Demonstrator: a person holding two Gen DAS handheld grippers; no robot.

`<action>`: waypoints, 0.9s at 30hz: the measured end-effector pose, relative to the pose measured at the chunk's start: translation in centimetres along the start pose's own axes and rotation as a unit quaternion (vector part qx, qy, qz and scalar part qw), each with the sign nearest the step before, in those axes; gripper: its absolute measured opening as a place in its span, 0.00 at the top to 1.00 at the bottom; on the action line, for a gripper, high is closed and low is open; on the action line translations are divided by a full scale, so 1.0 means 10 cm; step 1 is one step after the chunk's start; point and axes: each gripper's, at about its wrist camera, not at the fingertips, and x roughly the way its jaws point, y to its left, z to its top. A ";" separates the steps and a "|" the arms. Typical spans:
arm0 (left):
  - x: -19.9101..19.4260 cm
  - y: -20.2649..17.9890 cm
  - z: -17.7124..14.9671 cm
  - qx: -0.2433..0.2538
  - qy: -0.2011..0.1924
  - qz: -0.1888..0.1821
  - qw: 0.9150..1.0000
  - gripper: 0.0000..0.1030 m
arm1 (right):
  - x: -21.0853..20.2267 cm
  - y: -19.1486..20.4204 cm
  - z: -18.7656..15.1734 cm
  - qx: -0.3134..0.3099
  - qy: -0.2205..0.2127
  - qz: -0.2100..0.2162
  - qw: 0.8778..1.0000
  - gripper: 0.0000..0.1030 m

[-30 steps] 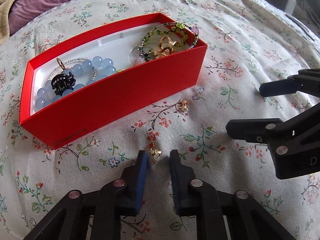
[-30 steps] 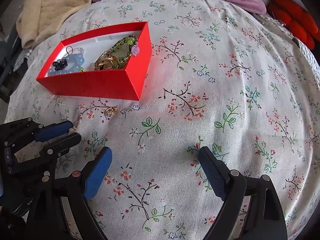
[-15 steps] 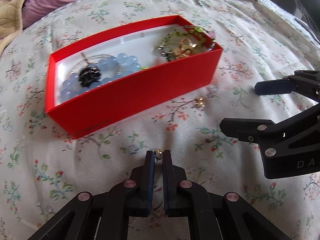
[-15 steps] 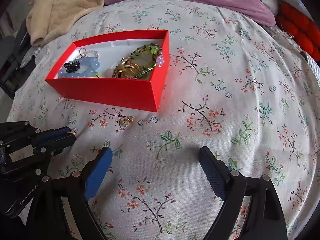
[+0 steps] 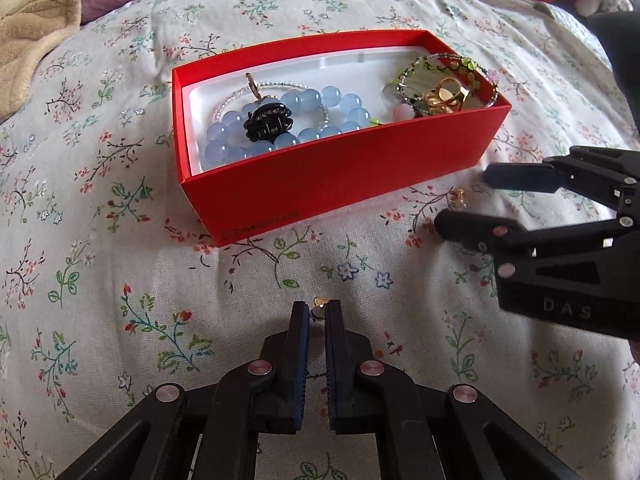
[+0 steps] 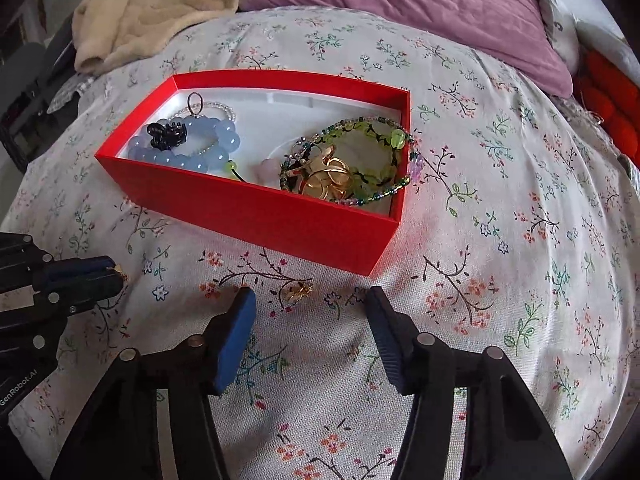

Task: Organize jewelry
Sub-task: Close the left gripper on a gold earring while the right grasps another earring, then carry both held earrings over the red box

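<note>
— One red box [image 5: 344, 176] ahead of the left gripper [image 5: 318, 316]: blue bead bracelet [image 5: 304, 120], black claw clip [image 5: 268, 122], green bead bracelet [image 6: 360, 152], gold rings [image 6: 328, 180].

— Grippers?

— Left pinches a small gold earring [image 5: 319, 305]. Right gripper [image 6: 310, 312] gapes, second gold earring [image 6: 298, 292] between its tips on the floral bedspread [image 6: 500, 260]. Purple pillow [image 6: 420, 4] beyond.

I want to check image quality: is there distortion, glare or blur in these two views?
Left wrist view: fisheye bends the red box; the small gold earring in the left gripper is slightly soft. Right wrist view: dark corners, strong curve of the bedspread; no harsh glare.
</note>
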 end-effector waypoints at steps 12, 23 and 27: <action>-0.01 0.02 -0.04 -0.001 0.004 0.004 1.000 0.98 | 0.01 0.15 -0.01 -0.036 0.003 0.027 0.999 0.89; -0.06 0.03 -0.07 -0.005 0.005 0.005 1.000 0.98 | -0.10 0.20 -0.05 -0.034 0.023 0.037 0.998 0.93; -0.09 0.04 -0.06 -0.007 0.002 0.007 1.000 0.98 | -0.18 0.22 -0.09 -0.037 0.025 0.041 0.998 0.93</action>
